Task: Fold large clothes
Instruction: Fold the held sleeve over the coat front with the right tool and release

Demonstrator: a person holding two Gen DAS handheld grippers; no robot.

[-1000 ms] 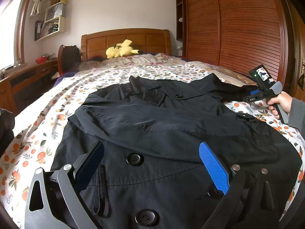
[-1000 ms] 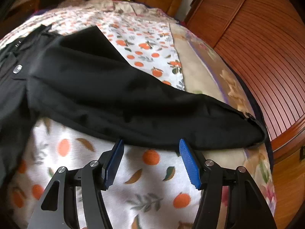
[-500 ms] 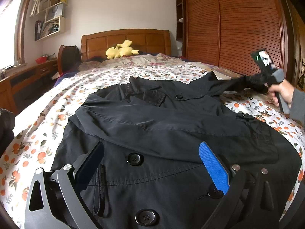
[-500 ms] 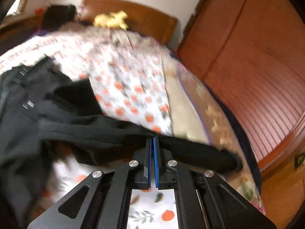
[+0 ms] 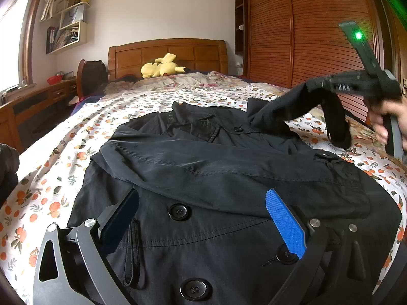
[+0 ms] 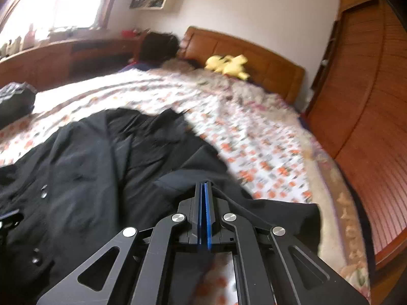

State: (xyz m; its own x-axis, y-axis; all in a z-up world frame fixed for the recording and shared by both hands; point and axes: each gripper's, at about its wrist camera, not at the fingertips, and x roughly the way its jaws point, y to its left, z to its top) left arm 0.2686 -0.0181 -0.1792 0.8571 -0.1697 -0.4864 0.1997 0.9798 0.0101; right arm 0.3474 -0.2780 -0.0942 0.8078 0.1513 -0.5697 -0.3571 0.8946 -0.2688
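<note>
A: Where is the black coat (image 5: 216,178) found?

B: It is spread front-up across the bed (image 5: 106,117), which is covered with an orange-fruit print sheet. In the left wrist view the collar is seen toward 12 o'clock and the buttoned front toward 6 o'clock. One sleeve has been laid across the chest.

A: And the other sleeve (image 5: 297,109)?

B: It is raised off the bed at about 2 o'clock in the left wrist view, with its cuff end left hanging down.

A: By what is it held?

B: By the right gripper (image 6: 203,190). Its jaws are seen pressed together in the right wrist view, with black sleeve fabric pinched between the blue pads. That view is blurred, so finer detail cannot be made out.

A: How is the left gripper (image 5: 201,216) set?

B: Its jaws are spread wide, and nothing is held between them. It is placed low over the coat's lower front, with a button (image 5: 179,211) seen between the two fingers.

A: What else is shown?

B: A yellow plush toy (image 5: 162,67) is seen at 12 o'clock by the wooden headboard (image 5: 168,50), and a louvred wardrobe (image 5: 300,33) at 2 o'clock.
</note>
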